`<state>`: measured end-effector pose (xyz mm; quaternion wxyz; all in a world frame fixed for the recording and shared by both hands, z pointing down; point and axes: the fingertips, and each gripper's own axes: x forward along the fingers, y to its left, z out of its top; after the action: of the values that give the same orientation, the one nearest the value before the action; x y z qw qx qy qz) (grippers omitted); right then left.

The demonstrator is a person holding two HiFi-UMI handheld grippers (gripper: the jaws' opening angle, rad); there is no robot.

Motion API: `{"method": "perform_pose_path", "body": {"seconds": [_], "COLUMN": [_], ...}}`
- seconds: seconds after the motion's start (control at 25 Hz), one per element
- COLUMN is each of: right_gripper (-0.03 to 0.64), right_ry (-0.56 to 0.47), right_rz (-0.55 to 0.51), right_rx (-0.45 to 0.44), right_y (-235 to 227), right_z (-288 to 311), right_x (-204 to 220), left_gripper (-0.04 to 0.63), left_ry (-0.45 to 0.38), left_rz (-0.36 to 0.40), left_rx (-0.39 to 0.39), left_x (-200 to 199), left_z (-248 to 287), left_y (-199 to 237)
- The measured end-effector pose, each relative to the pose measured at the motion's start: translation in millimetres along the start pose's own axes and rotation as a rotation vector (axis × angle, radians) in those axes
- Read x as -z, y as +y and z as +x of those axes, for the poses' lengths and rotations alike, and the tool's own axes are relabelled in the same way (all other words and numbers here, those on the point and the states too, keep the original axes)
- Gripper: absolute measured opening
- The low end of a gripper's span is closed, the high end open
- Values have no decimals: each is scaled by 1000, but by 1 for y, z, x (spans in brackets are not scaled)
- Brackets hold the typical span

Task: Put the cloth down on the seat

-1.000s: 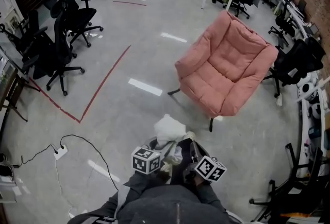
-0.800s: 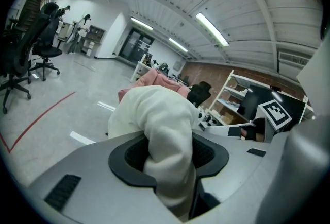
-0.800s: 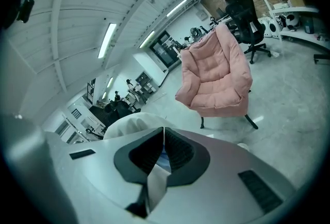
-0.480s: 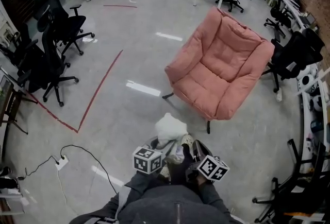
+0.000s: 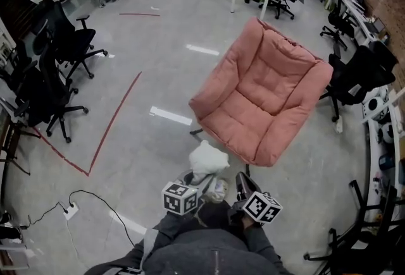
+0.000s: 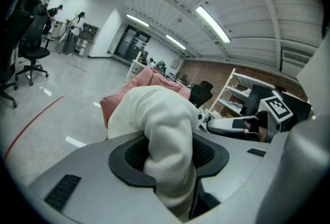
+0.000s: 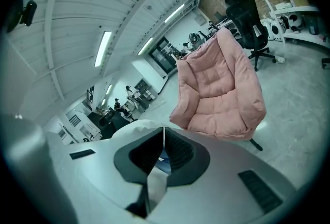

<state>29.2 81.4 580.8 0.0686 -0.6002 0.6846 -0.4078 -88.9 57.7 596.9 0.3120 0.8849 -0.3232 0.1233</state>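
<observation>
Head view: lower part of white bunched cloth (image 5: 207, 158) hidden behind left gripper (image 5: 200, 184); its jaws not visible there. Legs of pink padded armchair (image 5: 266, 93) mostly hidden under seat. Person's grey-clad torso (image 5: 209, 256) cut off by bottom edge.

Left gripper view: cloth covers most of armchair, only upper back showing; cloth's lower end lost behind gripper body.

Right gripper view: cloth a mere sliver behind right gripper (image 7: 161, 153); whether anything thin sits between its closed pads, cannot tell. Distant standing figures (image 7: 129, 95) too small to make out.

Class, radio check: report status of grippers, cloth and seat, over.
Left gripper shut on cloth. Right gripper shut, looks empty. Cloth held up, short of armchair. Only floor between.
</observation>
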Motion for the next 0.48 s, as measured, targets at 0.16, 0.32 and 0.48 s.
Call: {"method": "perform_pose_path", "body": {"seconds": [0.16,0.32,0.48], "right_gripper": [14,14,12], "right_ry": [10,6,-23], "right_rz": [-1,4,10], "right_rx": [-10,-23,-24], "right_y": [-11,-21,-34], "right_z": [23,42,55], "right_x": [-23,-49,-83], "left_gripper": [172,172,172], "left_ry": [-9,-9,-23], "left_rz": [6,9,19], "left_rx": [-14,-35,-43], "left_x": [-22,-42,-63], "left_z": [27,54,80], "left_y": [5,12,13]}}
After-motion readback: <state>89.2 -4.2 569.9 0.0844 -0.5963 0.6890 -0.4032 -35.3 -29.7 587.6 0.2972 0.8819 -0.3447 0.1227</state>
